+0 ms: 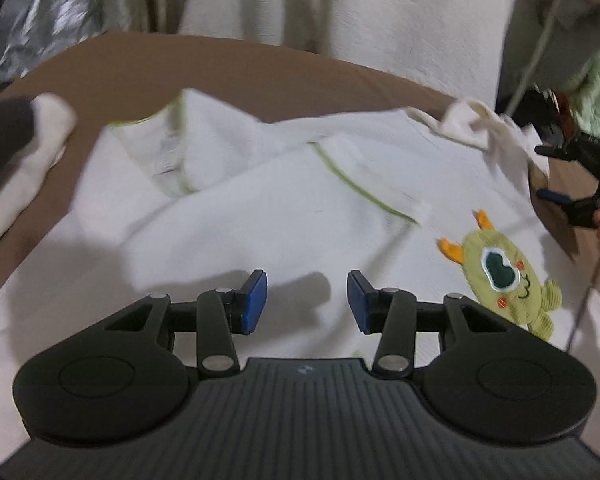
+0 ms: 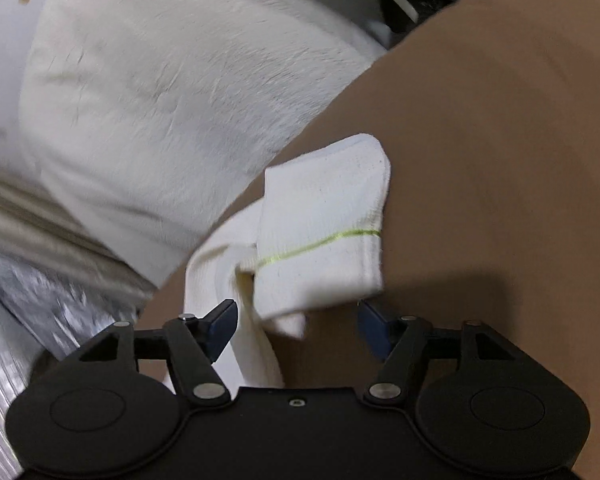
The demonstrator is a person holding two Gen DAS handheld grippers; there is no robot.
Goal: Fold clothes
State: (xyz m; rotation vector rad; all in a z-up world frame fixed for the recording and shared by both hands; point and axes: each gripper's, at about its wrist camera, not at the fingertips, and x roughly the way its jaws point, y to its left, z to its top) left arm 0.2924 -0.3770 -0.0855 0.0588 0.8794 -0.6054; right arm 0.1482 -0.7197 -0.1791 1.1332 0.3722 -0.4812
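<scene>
Brown surface spans mid-frame in the left wrist view and fills the right half of the right wrist view. Pale curtain hangs across the top of the frame. Silver crinkled sheet, possibly foil, upper left. Cream furry cushion upper left of the right wrist view.

White knitted cloth garment on matt brown tabletop.
</scene>
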